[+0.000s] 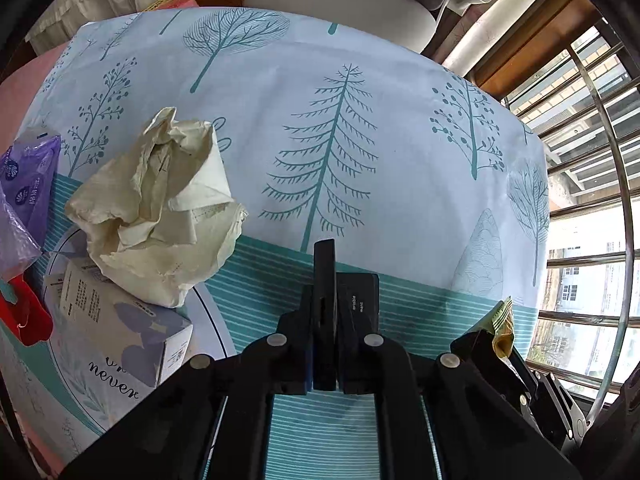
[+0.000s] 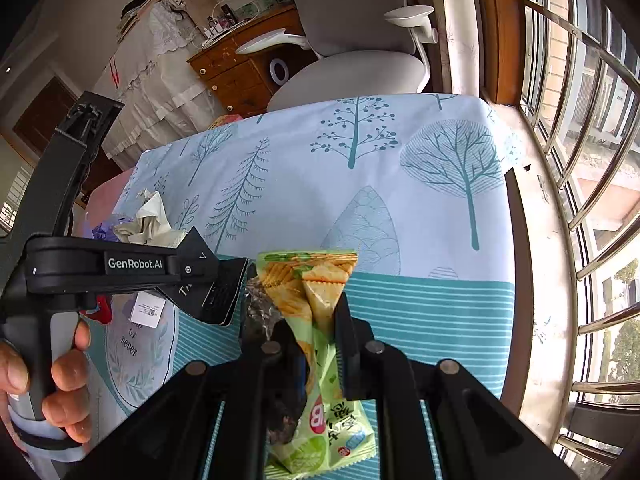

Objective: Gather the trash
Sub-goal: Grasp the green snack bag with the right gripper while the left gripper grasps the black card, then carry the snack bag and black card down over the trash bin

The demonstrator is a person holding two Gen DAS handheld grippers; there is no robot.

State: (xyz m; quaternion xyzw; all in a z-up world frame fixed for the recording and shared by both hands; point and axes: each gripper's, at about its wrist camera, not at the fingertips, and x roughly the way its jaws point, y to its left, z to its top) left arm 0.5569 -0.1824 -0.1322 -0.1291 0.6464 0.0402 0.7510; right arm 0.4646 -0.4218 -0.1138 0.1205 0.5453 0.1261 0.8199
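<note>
A person works two handheld grippers over a table draped in a pale blue, tree-printed cloth (image 1: 400, 92), collecting trash. The right gripper (image 2: 316, 320) has its jaws pinched on a green snack wrapper (image 2: 320, 360), which stands between them with its printed top fanning out above the fingertips and its lower end hanging toward the camera. The left gripper (image 1: 344, 276) has its jaws pressed together with nothing between them, poised above the teal striped band of the cloth. Seen from the right wrist, it reaches in from the left, the person's hand (image 2: 60, 380) wrapped around its handle. To its left lies a heap of crumpled paper tissue (image 1: 160, 208) (cream and white), resting atop a lavender tissue box (image 1: 124, 332); a purple plastic pack (image 1: 28, 184) and a red object (image 1: 24, 316) sit at the cloth's edge. A grey chair (image 2: 348, 76) stands beyond the table, beside a barred window (image 2: 592, 160).
</note>
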